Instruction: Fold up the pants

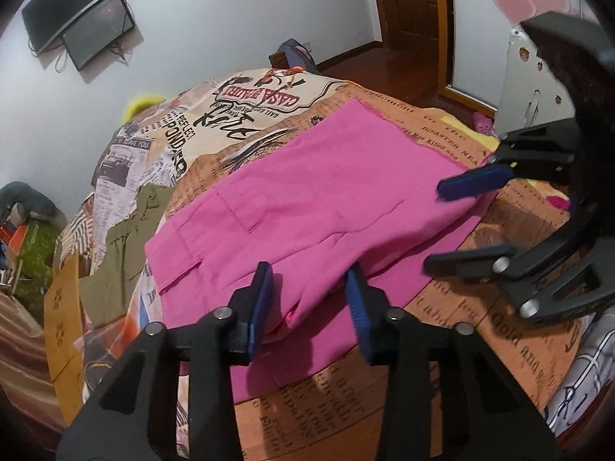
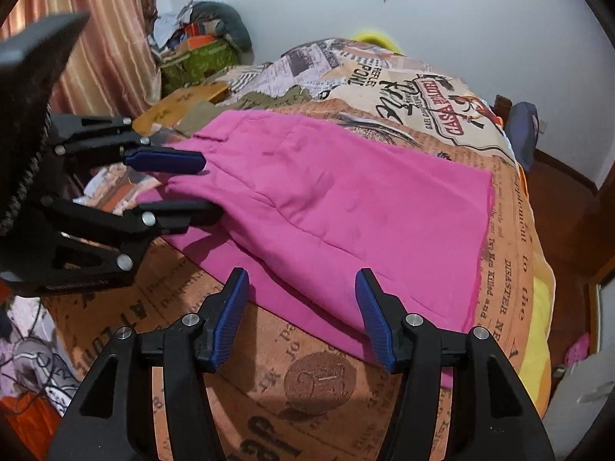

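Pink pants (image 1: 307,192) (image 2: 346,192) lie flat across a bed, folded lengthwise, with a raised fold running along the near side. My left gripper (image 1: 309,299) stands at the waist end, its blue pads astride a bunched fold of pink cloth, and no pinch shows. From the right wrist view the left gripper (image 2: 184,186) shows side-on with cloth between its parted fingers. My right gripper (image 2: 301,307) is open over the near edge toward the leg end. In the left wrist view the right gripper (image 1: 453,223) straddles that edge.
The bed cover (image 2: 330,380) has an orange newspaper print. An olive garment (image 1: 127,238) (image 2: 265,98) lies beyond the waist end. A striped curtain (image 2: 107,38) and a pile of things (image 2: 200,46) stand past the bed. A screen (image 1: 96,34) hangs on the wall.
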Motion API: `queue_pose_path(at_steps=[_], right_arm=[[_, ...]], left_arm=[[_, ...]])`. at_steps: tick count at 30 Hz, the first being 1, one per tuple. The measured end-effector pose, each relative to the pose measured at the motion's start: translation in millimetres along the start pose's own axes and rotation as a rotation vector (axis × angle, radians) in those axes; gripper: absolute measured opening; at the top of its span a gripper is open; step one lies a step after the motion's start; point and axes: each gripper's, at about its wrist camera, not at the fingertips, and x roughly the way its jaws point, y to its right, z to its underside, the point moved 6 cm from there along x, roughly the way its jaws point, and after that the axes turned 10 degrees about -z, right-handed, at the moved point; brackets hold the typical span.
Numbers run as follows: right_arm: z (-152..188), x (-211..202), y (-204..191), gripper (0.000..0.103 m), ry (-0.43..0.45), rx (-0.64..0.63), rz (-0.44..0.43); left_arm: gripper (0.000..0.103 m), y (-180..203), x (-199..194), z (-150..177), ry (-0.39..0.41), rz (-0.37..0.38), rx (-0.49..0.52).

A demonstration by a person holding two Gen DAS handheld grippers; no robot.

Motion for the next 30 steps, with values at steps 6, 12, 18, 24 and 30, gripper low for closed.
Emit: queue_pose_path(at_steps=[6, 12, 18, 24, 30], right_arm=[[-3.4, -1.5, 7.9, 0.036, 0.031, 0.03, 0.001], [-3.2, -7.5, 13.2, 0.008, 0.04, 0.019, 0.022], [0.8, -19.7, 14.8, 0.008, 0.047, -0.012, 0.062], [22.7, -13.8, 32.9, 0.008, -0.02, 0.039, 0.081], [48.1, -26.4, 48.7, 0.018, -0.071, 0.071, 0.128]], left_arm=[[0.013, -3.6, -6.7, -4.6, 0.01, 0.028, -0.047], [0.008, -1.7, -16.2, -2.8, 0.018, 0.05, -0.064], [0.008, 9.2, -20.7, 4.9, 0.007, 0.082, -0.072], [0.008, 16.2, -10.7, 20.8, -0.069, 0.125, -0.105], [0.009, 4.6, -24.1, 31.3, -0.075, 0.149, -0.147]])
